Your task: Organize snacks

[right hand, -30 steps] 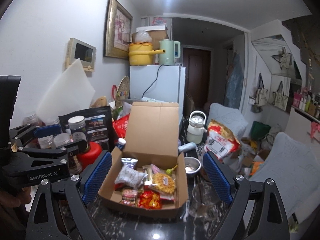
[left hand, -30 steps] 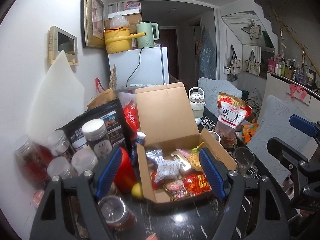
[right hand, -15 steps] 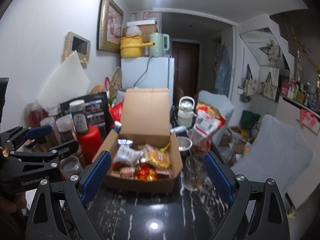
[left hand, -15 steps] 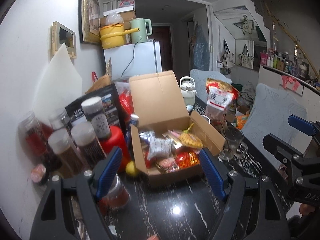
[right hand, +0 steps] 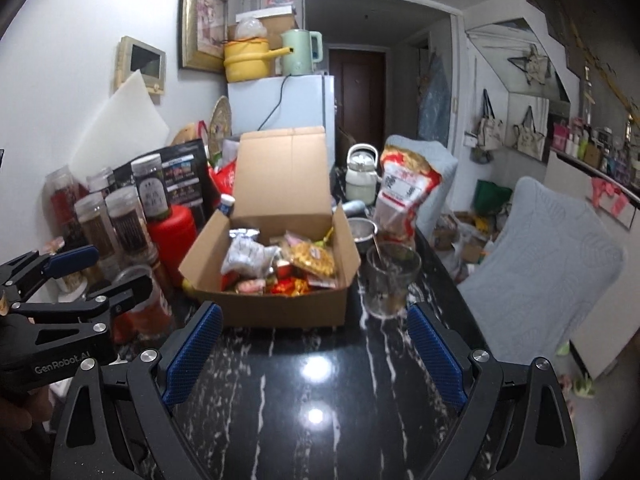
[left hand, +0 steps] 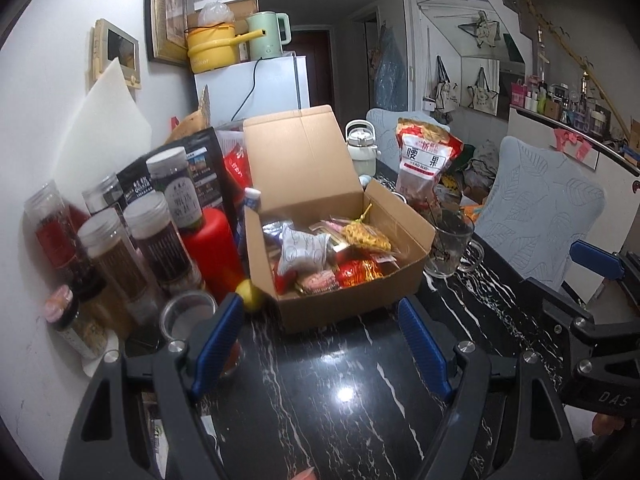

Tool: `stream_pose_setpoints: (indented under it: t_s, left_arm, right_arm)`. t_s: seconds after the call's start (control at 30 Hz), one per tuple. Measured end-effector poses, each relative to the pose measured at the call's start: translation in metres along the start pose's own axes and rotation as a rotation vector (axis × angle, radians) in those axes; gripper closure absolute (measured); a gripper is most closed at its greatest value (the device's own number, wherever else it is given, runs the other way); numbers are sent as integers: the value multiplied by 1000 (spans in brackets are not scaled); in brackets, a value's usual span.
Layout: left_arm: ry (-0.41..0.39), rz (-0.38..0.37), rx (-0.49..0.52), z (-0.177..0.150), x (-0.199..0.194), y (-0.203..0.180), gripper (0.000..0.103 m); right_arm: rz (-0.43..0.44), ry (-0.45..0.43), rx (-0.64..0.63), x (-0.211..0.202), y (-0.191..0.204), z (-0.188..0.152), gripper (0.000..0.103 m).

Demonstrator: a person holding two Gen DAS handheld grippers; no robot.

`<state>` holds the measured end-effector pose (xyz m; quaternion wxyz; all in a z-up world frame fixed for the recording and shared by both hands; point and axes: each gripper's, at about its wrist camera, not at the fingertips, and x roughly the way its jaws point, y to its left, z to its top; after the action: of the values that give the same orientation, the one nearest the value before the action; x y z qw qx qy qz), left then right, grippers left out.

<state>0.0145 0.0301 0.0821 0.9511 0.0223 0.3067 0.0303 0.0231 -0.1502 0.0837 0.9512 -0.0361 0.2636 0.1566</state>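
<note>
An open cardboard box (left hand: pixel 344 268) full of wrapped snacks (left hand: pixel 304 248) sits on the black marbled bench (left hand: pixel 340 408), its lid standing upright at the back, with jars (left hand: pixel 158 236) and a red bottle (left hand: pixel 210 248) just to its left and a glass mug (left hand: pixel 448 248) just to its right. The left claw (left hand: pixel 320 344) hangs above the bare bench in front of the box, jaws spread wide with nothing between them. The right claw (right hand: pixel 314 350) is likewise wide apart and empty, short of the box.
</note>
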Motion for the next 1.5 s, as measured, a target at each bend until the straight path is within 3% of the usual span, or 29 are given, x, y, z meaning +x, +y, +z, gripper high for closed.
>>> stream_pose_setpoints:
  t_s: [1.5]
  left_arm:
    - [46,-41,8,-1,18,-4,24]
  right_arm:
    - [-7,27,13,9,-3,-4,8]
